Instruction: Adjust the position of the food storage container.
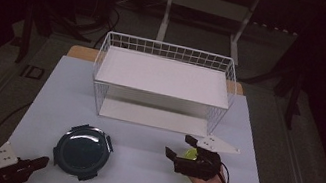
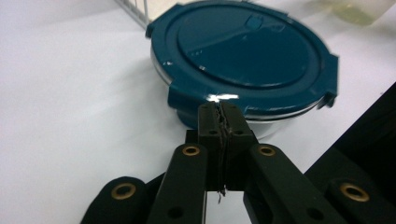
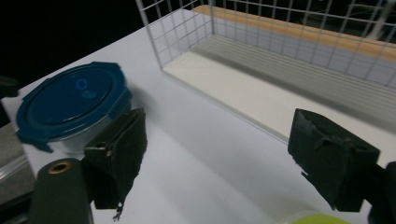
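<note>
A round container with a dark teal clip-on lid (image 1: 82, 151) sits on the white table near its front left. My left gripper (image 1: 40, 162) lies at the front left corner, just short of the container (image 2: 247, 51); its jaws (image 2: 222, 109) are shut with nothing between them. My right gripper (image 1: 180, 146) hovers at the front right, held by a hand, and stands open and empty (image 3: 224, 140). A small yellow-green object (image 1: 190, 153) lies under it on the table and peeks in at the bottom edge (image 3: 317, 218) of the right gripper view. The container (image 3: 70, 100) lies to that gripper's left.
A white two-level wire rack (image 1: 162, 84) stands at the back middle of the table, both shelves bare; its lower shelf (image 3: 243, 88) opens toward me. The white tabletop (image 1: 135, 178) stretches between the container and the right hand. Dark floor and a table frame lie beyond.
</note>
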